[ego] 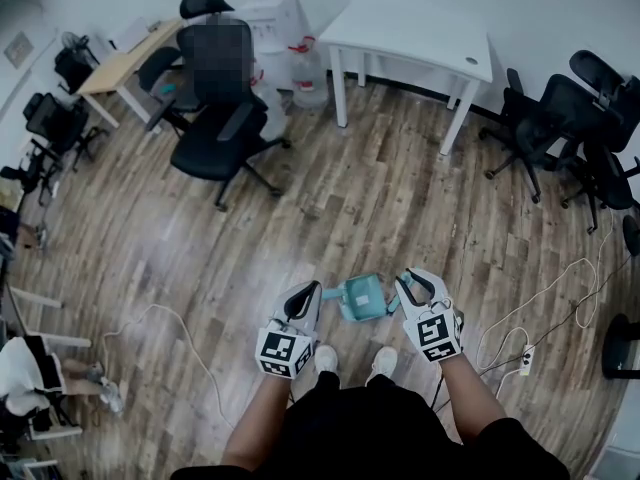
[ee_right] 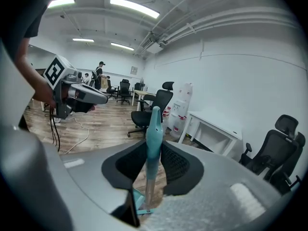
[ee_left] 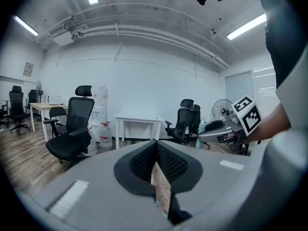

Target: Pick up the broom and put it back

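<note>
The broom's teal handle (ee_right: 153, 129) stands upright between the pads of my right gripper (ee_right: 150, 170), which is shut on it. Below the jaws the shaft runs down to a teal base on the wood floor. In the head view the teal dustpan set (ego: 362, 296) sits on the floor just ahead of the person's shoes, between the two grippers. My right gripper (ego: 415, 283) is at its right side. My left gripper (ego: 310, 293) hovers at its left, and in the left gripper view its pads (ee_left: 156, 150) meet with nothing between them.
A black office chair (ego: 215, 128) and a white table (ego: 410, 43) stand further out, with more black chairs (ego: 560, 118) at the right. A white cable (ego: 560, 298) and a power strip (ego: 526, 353) lie on the floor at the right. Water jugs (ego: 305, 73) sit by the far wall.
</note>
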Demonstrator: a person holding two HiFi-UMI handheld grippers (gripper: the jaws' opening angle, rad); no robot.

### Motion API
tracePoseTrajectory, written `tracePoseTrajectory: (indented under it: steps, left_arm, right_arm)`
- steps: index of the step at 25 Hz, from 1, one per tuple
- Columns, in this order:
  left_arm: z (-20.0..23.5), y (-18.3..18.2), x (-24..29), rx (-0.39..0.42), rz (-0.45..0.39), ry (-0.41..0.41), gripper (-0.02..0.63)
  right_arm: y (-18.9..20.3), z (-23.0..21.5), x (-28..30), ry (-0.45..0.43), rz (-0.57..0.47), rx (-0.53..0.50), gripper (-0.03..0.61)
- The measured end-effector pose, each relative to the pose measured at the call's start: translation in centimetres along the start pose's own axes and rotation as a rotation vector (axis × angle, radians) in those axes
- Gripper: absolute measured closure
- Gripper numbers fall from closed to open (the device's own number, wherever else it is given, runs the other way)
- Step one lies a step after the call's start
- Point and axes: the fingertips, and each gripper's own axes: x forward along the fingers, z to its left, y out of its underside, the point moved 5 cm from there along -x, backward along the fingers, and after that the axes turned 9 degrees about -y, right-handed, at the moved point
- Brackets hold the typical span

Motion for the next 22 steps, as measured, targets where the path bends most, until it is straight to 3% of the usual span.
tracePoseTrajectory:
  steps: [14,22]
  left_arm:
    - [0.7,4.4,0.1,-0.020,0.116,-0.014,0.597]
    - [3.8,6.9,-1.2,-0.052,0.172,-0.105,0.597]
  right_arm:
    - [7.3,0.8,2.6,-0.066,0.158,-0.032,0.480]
    - [10.7,1.2,3.8,-0.114,0.238,-0.050,0.480]
